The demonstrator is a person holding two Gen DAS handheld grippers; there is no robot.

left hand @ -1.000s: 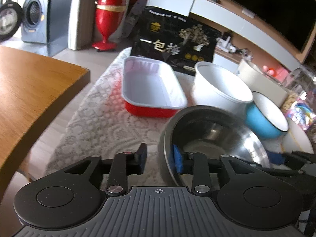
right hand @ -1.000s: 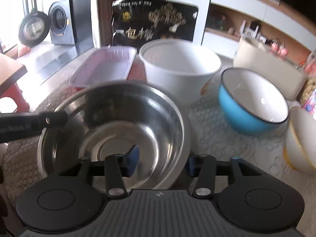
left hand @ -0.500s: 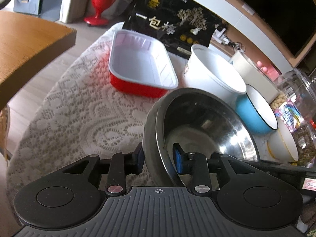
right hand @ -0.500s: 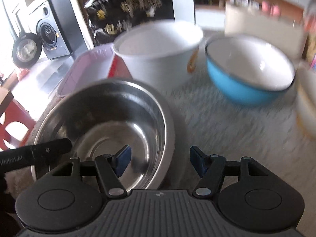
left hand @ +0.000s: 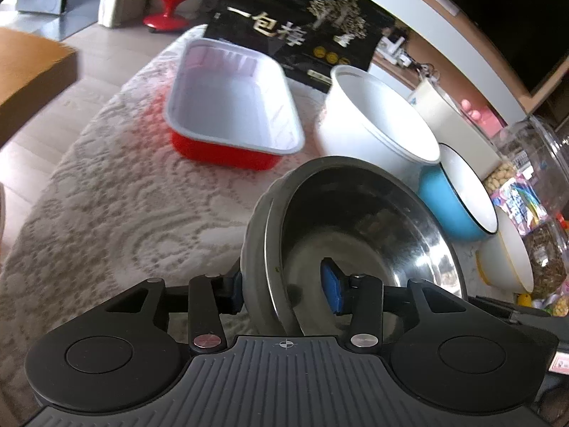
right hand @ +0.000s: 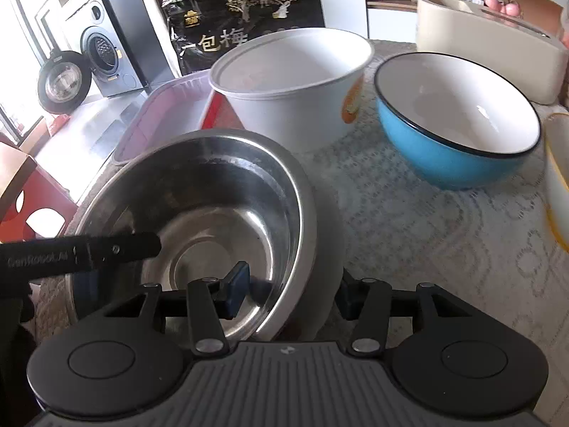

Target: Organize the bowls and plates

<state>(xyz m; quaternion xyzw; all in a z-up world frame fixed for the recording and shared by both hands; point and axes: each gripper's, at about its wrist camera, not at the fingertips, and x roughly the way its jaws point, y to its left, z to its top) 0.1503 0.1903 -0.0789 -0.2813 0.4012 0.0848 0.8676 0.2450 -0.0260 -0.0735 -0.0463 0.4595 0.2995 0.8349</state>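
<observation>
Left wrist view: the left claw (left hand: 284, 293) straddles the near left rim of the steel bowl (left hand: 377, 227). Its left pad lies against the bowl's outer wall, while the right blue pad (left hand: 332, 293) stands clear inside the bowl, not touching the inner wall. The jaws are opening, with the rim between them but not clamped.

Right wrist view: the right claw (right hand: 291, 293) straddles the near right rim of the same steel bowl (right hand: 199, 220). One blue pad (right hand: 236, 293) sits inside the bowl; the other finger is outside, partly hidden behind the wall. A gap shows between the inner pad and the wall. The jaws are closing, and no firm clamp on the rim is visible. The left claw's finger (right hand: 81, 252) reaches over the bowl's left rim in this view.

The steel bowl rests on the lace-covered table (left hand: 117, 213), at the near edge of the group. Beyond it to the left sits a red tray with white lining (left hand: 231, 117). A white tub (left hand: 373, 121) stands directly beyond the bowl, close to it. A blue bowl with white interior (right hand: 458, 121) lies to the right of the tub. A yellow-rimmed bowl (left hand: 508, 259) sits at the far right, partly cut off. A black printed bag (left hand: 298, 28) stands upright behind the tray and tub.
</observation>
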